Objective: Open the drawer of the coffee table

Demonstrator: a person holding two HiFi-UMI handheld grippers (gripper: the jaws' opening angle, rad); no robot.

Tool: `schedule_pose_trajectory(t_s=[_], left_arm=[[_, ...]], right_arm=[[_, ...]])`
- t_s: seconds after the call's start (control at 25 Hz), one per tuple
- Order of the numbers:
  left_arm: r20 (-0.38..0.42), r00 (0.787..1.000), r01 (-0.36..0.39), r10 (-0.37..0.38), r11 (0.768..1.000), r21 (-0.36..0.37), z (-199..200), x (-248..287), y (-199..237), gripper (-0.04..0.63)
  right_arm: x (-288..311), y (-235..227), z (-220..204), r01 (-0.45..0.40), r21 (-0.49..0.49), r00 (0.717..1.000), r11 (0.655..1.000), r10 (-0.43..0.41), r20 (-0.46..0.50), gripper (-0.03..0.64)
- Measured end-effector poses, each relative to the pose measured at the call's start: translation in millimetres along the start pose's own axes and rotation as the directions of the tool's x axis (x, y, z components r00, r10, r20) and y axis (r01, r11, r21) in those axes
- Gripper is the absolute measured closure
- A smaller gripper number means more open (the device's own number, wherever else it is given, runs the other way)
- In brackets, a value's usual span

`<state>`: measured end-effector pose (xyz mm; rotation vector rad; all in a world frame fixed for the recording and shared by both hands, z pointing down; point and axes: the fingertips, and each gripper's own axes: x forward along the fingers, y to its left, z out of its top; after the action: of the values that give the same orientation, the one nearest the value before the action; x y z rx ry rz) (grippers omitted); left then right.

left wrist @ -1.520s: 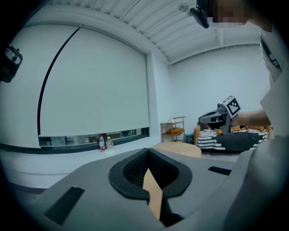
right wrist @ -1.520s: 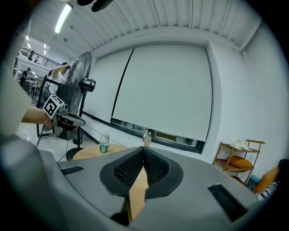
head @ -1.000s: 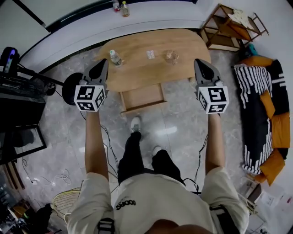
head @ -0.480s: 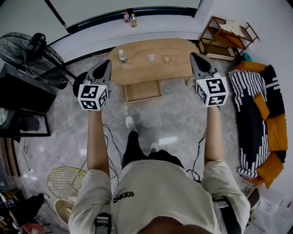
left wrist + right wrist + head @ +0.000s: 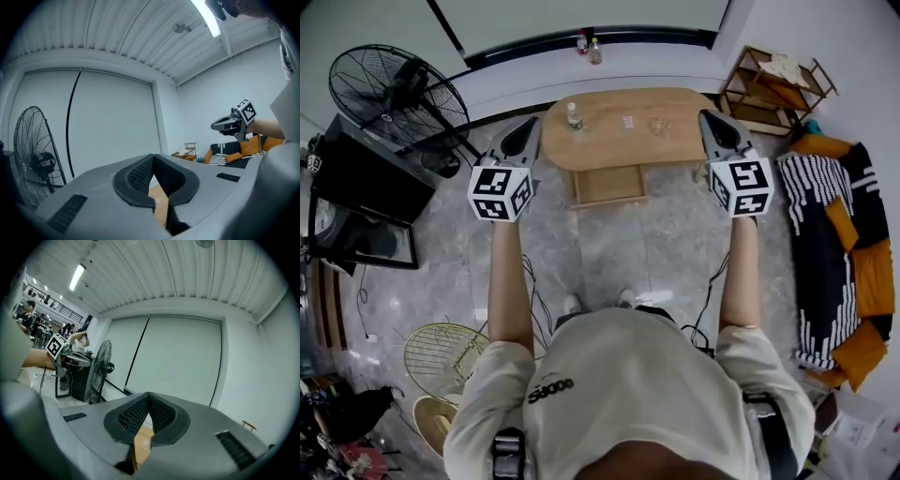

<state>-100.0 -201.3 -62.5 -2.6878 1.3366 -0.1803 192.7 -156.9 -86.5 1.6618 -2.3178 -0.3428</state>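
Drawer (image 5: 607, 185) is seen pulled out, ahead between left tongs (image 5: 531, 126) and right tongs (image 5: 709, 118), both shut, empty; lowering is needed before further pull.

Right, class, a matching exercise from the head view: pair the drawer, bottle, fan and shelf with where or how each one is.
Things:
1. drawer
2. bottle
3. fan
4. shelf

Places or states:
A. on the floor, at the view's left of the table
B. standing upright on the table
C. pulled out from under the table
D. by the wall, at the view's right of the table

Pairs: 1-C, 2-B, 3-A, 4-D.
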Motion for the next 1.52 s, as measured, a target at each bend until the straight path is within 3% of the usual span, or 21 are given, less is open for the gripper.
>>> schedule_pose_trajectory(t_s=[0.24,0.72,1.08,1.52], left_arm=[[0.035,0.997,0.06,-0.061,0.997,0.046,13.8,-38.7,8.7,0.577],[0.05,0.998,0.045,-0.049,0.996,0.075,19.4,-83.9,35.8,0.577],[0.049,0.998,0.041,-0.046,0.993,0.111,28.5,-87.3,41.8,0.577],[0.035,0.997,0.058,-0.063,0.992,0.113,23.3,-83.8,31.9,0.577]], right_arm=[[-6.4,42.5,33.4,0.021,-0.032,0.999,0.999,-0.02,0.025,0.611],[1.9,104.5,58.9,-0.006,-0.054,1.0,0.998,0.008,0.023,0.611],[1.6,115.7,76.1,-0.009,-0.085,0.999,0.996,0.012,0.032,0.611],[-3.2,114.0,67.1,-0.01,-0.08,1.0,0.997,0.011,0.02,0.611]])
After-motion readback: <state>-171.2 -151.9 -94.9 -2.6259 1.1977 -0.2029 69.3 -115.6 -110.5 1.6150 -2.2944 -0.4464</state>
